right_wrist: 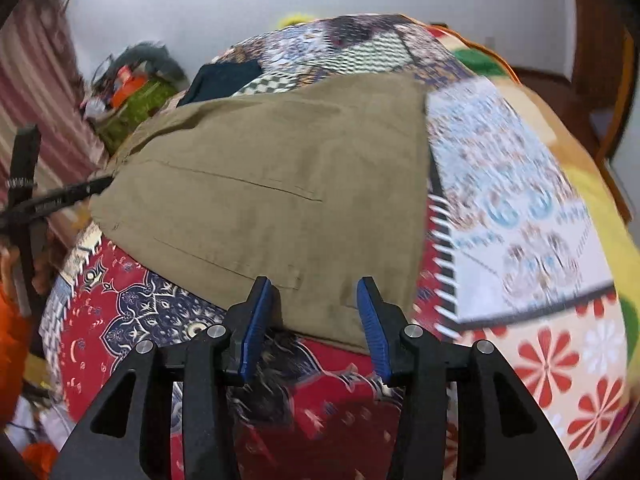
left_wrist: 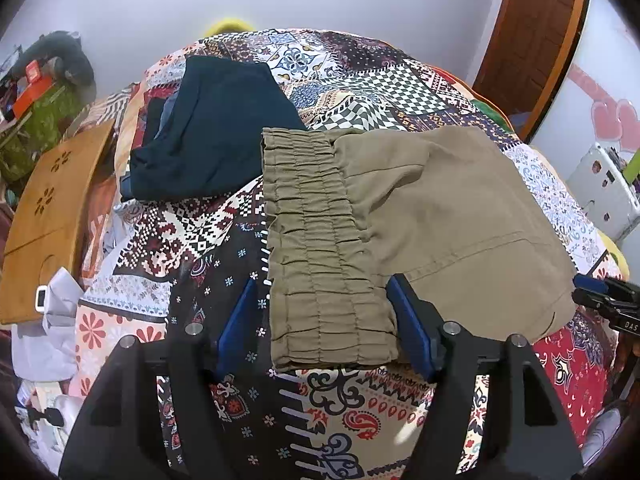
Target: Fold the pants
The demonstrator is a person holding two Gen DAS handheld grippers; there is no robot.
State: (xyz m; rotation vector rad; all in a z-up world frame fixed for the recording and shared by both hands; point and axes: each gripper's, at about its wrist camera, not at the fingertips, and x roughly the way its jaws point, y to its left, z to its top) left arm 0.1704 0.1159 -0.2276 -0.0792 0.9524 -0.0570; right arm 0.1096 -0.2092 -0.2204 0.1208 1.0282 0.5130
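Observation:
Khaki pants [left_wrist: 420, 216] lie folded on the patterned bedspread [left_wrist: 208, 240], with the gathered elastic waistband [left_wrist: 320, 264] toward me in the left wrist view. My left gripper [left_wrist: 322, 280] is open, its blue fingers [left_wrist: 404, 312] on either side of the waistband's near end. In the right wrist view the pants [right_wrist: 280, 184] spread flat, and my right gripper [right_wrist: 316, 284] is open with its fingers [right_wrist: 256, 312] straddling the near corner of the cloth. The right gripper also shows in the left wrist view [left_wrist: 608, 296] at the pants' right edge.
A folded dark navy garment [left_wrist: 216, 132] lies behind the waistband. A wooden lap tray [left_wrist: 52, 208] leans at the bed's left edge. Clutter [left_wrist: 36, 92] sits far left, a white appliance [left_wrist: 604, 188] far right, a wooden door [left_wrist: 532, 40] behind.

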